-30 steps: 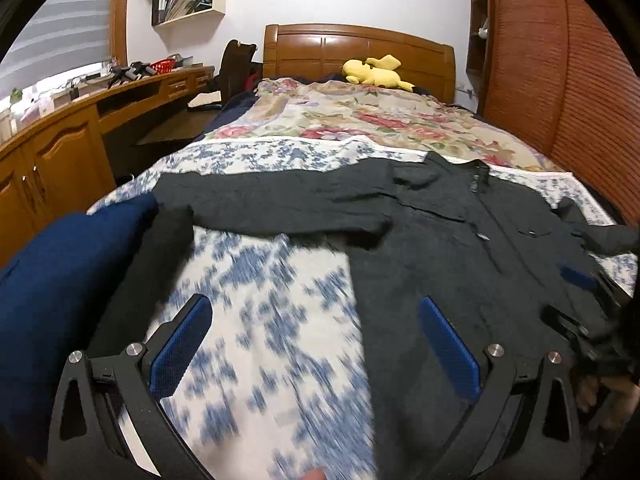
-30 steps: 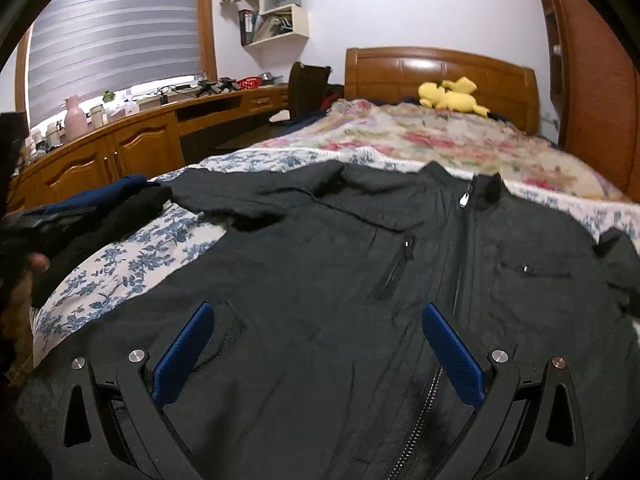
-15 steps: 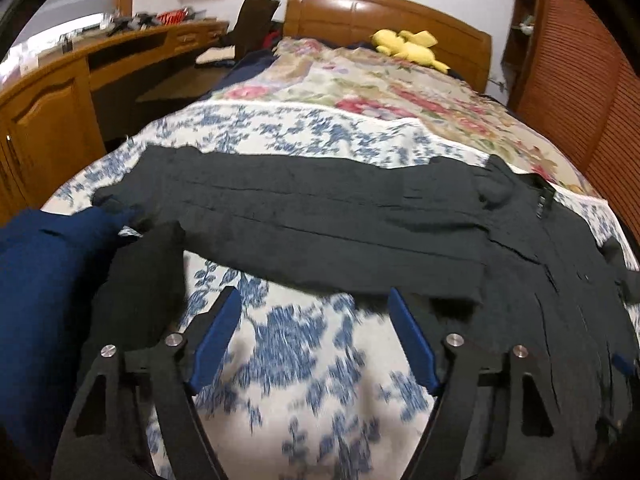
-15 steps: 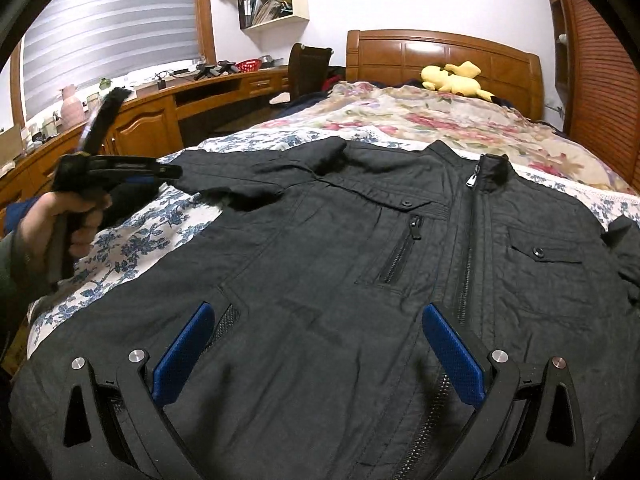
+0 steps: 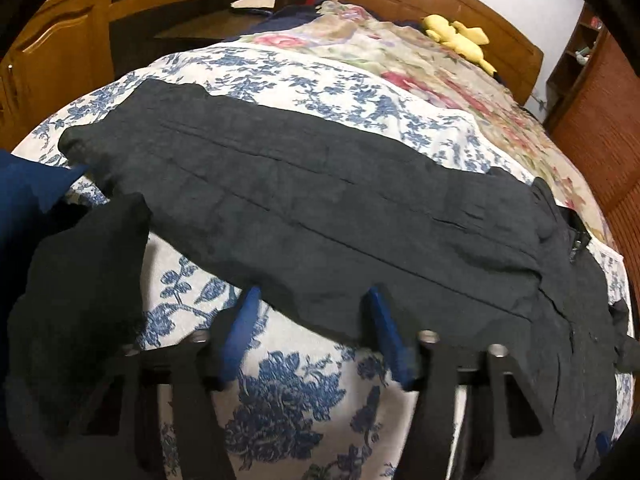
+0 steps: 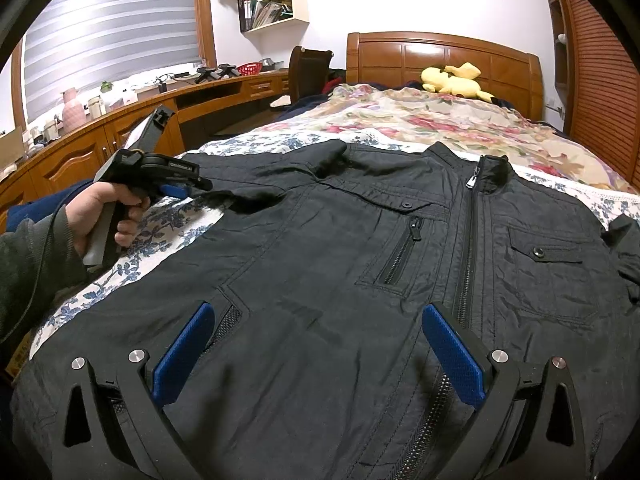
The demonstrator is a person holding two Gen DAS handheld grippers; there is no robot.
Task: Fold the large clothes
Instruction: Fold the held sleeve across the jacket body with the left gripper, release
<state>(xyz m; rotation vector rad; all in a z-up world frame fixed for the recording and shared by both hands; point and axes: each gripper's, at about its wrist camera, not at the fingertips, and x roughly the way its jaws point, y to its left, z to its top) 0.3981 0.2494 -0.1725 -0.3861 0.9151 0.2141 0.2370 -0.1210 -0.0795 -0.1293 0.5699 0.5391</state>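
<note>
A black zip jacket (image 6: 360,280) lies front up on the bed, its sleeve (image 5: 300,200) stretched straight out to the left. My left gripper (image 5: 313,294) points down at the sleeve's near edge; its jaws are closing with that edge between the blue pads (image 5: 240,328), which do not visibly press on it. In the right wrist view the left gripper (image 6: 196,186) sits in a hand at the sleeve. My right gripper (image 6: 316,312) hovers open over the jacket's lower front, beside the zip, holding nothing.
A dark blue garment (image 5: 28,200) and a black one (image 5: 80,300) lie piled at the bed's left corner. A blue-flowered sheet (image 5: 280,400) covers the bed. Further back are a floral quilt (image 6: 440,120), a yellow plush toy (image 6: 452,78) and the headboard. A wooden desk (image 6: 80,152) runs along the left.
The left gripper swung left and down from the jacket's body to the sleeve's near edge, and its jaws narrowed a lot. The right gripper stayed put and open.
</note>
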